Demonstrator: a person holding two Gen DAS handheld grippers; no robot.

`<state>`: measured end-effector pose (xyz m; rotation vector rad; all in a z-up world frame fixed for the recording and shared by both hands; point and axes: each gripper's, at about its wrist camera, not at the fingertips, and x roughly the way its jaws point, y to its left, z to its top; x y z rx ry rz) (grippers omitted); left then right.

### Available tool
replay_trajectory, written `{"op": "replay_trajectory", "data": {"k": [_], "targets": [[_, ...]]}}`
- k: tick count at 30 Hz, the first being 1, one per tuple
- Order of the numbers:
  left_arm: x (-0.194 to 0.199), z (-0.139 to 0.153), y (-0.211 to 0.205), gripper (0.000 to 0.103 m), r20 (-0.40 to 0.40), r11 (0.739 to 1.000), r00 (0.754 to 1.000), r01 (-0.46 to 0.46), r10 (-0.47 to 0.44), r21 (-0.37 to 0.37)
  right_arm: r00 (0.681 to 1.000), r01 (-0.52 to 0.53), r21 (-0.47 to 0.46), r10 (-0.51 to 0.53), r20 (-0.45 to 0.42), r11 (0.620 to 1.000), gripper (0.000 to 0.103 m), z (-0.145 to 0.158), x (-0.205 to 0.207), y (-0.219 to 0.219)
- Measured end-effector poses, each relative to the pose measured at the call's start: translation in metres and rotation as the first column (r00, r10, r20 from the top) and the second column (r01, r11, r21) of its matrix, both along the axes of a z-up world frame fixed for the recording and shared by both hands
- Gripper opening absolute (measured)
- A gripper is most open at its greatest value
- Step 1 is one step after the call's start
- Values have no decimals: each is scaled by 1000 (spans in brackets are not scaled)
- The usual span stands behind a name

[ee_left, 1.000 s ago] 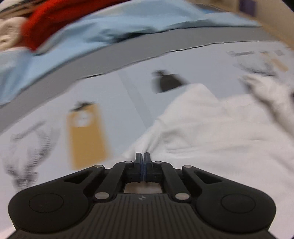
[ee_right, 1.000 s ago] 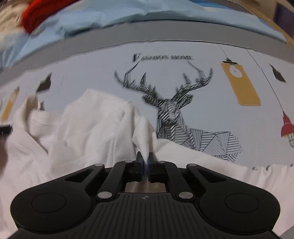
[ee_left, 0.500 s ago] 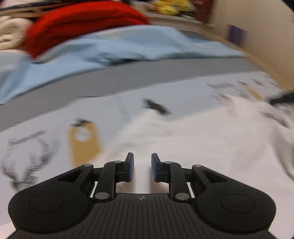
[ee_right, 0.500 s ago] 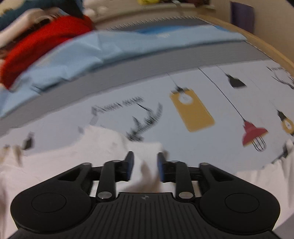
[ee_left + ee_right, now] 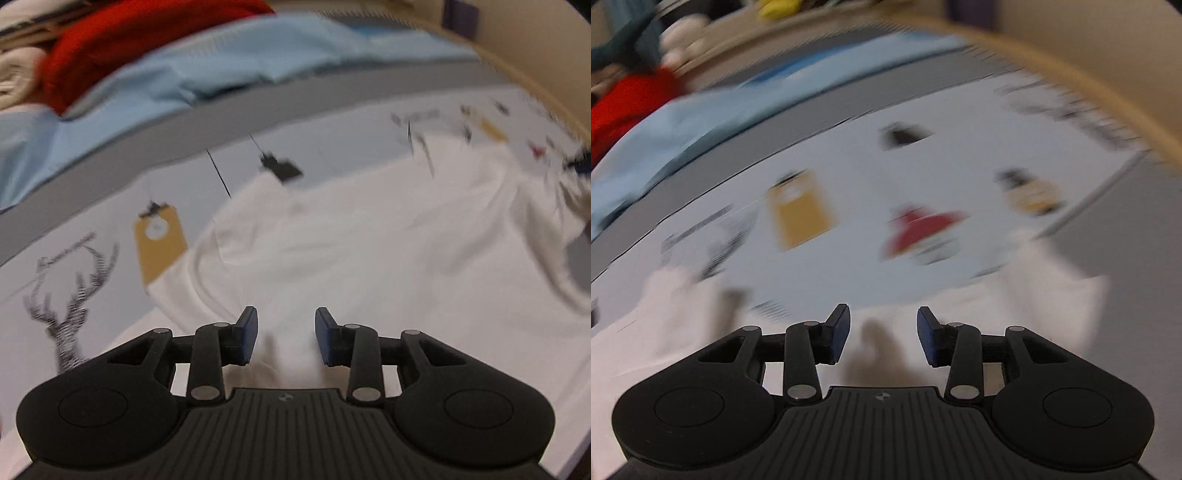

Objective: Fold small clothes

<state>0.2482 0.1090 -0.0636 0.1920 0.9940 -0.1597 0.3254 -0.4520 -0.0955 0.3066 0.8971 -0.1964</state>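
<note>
A white garment (image 5: 362, 251) lies spread on the printed cloth (image 5: 110, 229), filling the middle and right of the left wrist view. My left gripper (image 5: 285, 334) is open and empty just above the garment's near part. In the blurred right wrist view the same white garment (image 5: 1034, 295) shows along the bottom and at the right. My right gripper (image 5: 882, 334) is open and empty above the garment's edge.
A light blue sheet (image 5: 207, 70) with a red garment (image 5: 122, 37) and a cream one (image 5: 18, 77) lies at the back. A grey band (image 5: 332, 92) borders the printed cloth. A tan curved rim (image 5: 1100, 92) runs along the right.
Both grippers were shut on folds of the white garment a second ago. Both have opened and let go, and both views have swung to the right.
</note>
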Motion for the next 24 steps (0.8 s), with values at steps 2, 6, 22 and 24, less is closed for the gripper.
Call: {"op": "replay_trajectory", "data": {"k": [2,6,22,24], "targets": [[-19,21,-4,39,25,999,999,-39,39,9,996,83,-19,-83,32,996,42,0,-17,-32],[-77,57,-12,46,109,998,992,-68,68,-8,955,295,62,-297,21,953,43,-19,-54,-108],[-100,27,-14,48,95,985,981,-169,171,-25,918,253,173,-293,268,952,3,-25,-32,-172],[-98,24,-14,48,94,988,983,-155,156,-18,836,404,150,-431,340,902,3,-8,-41,-204]]}}
